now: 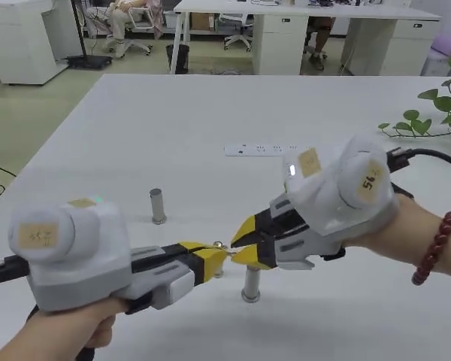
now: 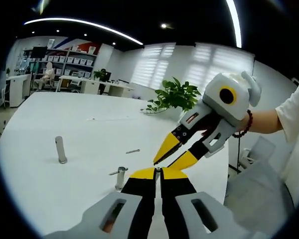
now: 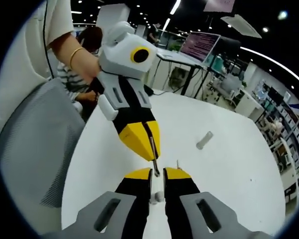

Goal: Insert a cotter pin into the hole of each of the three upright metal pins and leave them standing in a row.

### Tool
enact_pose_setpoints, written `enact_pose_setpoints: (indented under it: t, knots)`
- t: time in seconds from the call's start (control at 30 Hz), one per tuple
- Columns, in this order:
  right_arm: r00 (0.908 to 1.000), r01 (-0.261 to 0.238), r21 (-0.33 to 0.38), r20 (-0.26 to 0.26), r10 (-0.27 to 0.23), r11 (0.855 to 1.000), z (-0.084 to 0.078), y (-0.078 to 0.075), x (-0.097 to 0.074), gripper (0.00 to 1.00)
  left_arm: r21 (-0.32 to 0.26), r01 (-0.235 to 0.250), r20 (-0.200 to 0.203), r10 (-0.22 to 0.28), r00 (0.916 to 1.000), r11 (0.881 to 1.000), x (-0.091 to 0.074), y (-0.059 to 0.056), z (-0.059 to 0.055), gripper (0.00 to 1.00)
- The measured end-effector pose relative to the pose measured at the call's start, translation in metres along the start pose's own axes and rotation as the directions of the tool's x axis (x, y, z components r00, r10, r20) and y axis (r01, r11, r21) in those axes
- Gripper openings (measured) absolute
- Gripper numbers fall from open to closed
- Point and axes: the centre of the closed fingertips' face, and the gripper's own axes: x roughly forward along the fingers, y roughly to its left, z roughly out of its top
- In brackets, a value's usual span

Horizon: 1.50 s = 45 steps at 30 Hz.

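White workbench [image 1: 210, 120], and we're mid-job: left gripper [image 2: 158, 173] clamped on a cotter pin [image 3: 154, 167], right gripper [image 2: 163, 164] narrowly parted at its two o'clock, one metal pin [image 2: 120, 178] at nine o'clock looks pinned, far pin [image 1: 157, 205] at ten o'clock bare, so work remains.

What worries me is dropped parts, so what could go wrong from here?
1. The thin cotter pin is pinched only at the very tips of the left gripper. It could slip out and fall to the table as the right gripper, jaws open, meets it.
2. Both grippers work just above an upright metal pin. A nudge might topple it.
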Motion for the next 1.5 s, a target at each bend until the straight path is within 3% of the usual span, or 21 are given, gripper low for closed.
enact_pose_setpoints:
  t: [0.13,0.37,0.5,0.63,0.87,0.97,1.1,1.3,1.5]
  knots:
    - [0.9984,-0.044,0.078,0.038,0.041,0.996,-0.003,0.004,-0.003,0.11,0.013,0.018,-0.004,-0.018,0.9998,1.000,0.001,-0.004,0.000,0.00]
    - [0.9922,-0.089,0.156,0.100,0.074,0.984,-0.004,0.007,-0.009,0.11,0.018,0.098,0.008,-0.098,0.9952,0.995,0.000,-0.018,0.002,0.00]
    - [0.9805,-0.145,0.206,0.161,0.113,0.968,0.002,0.016,-0.013,0.11,0.017,0.135,0.022,-0.136,0.9905,0.991,0.000,-0.025,0.004,0.00]
    - [0.9704,-0.170,0.254,0.211,0.117,0.952,0.007,0.019,-0.017,0.10,0.007,0.152,0.030,-0.153,0.9879,0.988,0.000,-0.027,0.006,0.00]
    - [0.9558,-0.206,0.287,0.264,0.129,0.936,0.012,0.022,-0.023,0.08,-0.020,0.184,0.062,-0.182,0.9813,0.983,-0.003,-0.032,0.011,0.00]
    - [0.9482,-0.229,0.285,0.281,0.147,0.931,0.015,0.026,-0.025,0.07,-0.055,0.212,0.084,-0.207,0.9747,0.976,-0.005,-0.034,0.014,0.00]
    - [0.9451,-0.242,0.258,0.281,0.167,0.935,0.017,0.031,-0.027,0.05,-0.064,0.230,0.088,-0.224,0.9705,0.971,-0.006,-0.038,0.014,0.00]
    - [0.9534,-0.243,0.213,0.232,0.193,0.946,0.013,0.037,-0.026,0.03,-0.042,0.233,0.069,-0.229,0.9709,0.972,-0.004,-0.043,0.009,0.01]
    - [0.9643,-0.237,0.183,0.165,0.207,0.954,0.005,0.035,-0.027,0.03,0.004,0.206,0.046,-0.206,0.9774,0.978,0.000,-0.040,0.004,0.03]
